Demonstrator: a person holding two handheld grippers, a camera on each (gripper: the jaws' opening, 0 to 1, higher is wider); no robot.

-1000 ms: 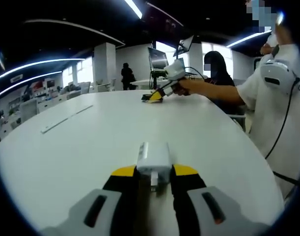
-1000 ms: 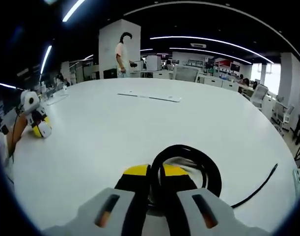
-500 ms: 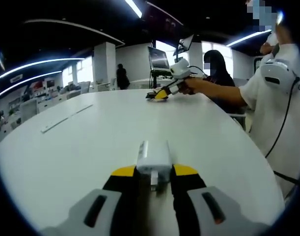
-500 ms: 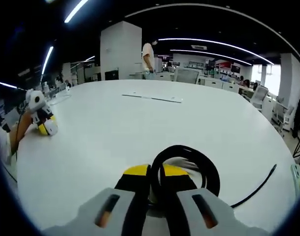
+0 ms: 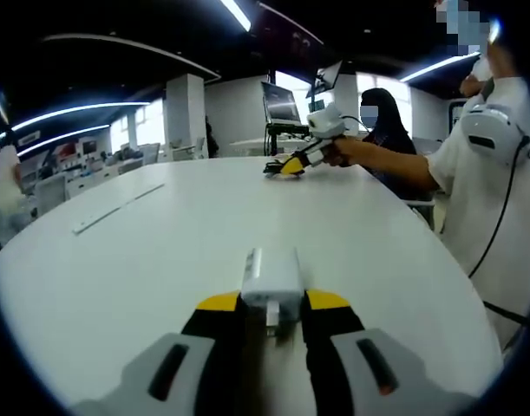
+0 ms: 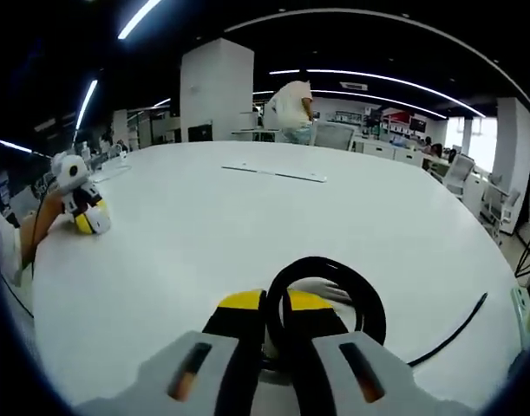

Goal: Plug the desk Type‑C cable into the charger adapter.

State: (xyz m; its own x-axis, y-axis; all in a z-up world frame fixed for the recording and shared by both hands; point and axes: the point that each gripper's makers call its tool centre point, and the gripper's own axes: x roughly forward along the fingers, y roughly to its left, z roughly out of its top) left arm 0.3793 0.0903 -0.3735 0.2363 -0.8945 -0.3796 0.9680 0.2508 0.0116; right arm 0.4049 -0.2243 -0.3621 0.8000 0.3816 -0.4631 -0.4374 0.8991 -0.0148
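**Both parts gripped, claws closing the gap**

While the left claw (image 5: 273,314) clamps the white charger adapter (image 5: 271,279) over the desk (image 5: 160,251), the right claw (image 6: 273,322) pinches the looped black Type‑C cable (image 6: 330,269). Since a second ago the claws have drawn nearer; mating remains undone.

We are seeing bright, even light from ceiling strips (image 5: 237,13) in both views; windows (image 5: 386,100) are blowing out white in left gripper view. Table (image 5: 160,251) is glowing pale, with soft glare and only faint shadows close under jaws. Fisheye is bending strips and table edge into arcs. Ceiling is reading near black. Jaws at bottom are looking soft; far room is blurring slightly, person (image 6: 291,106) smeared.
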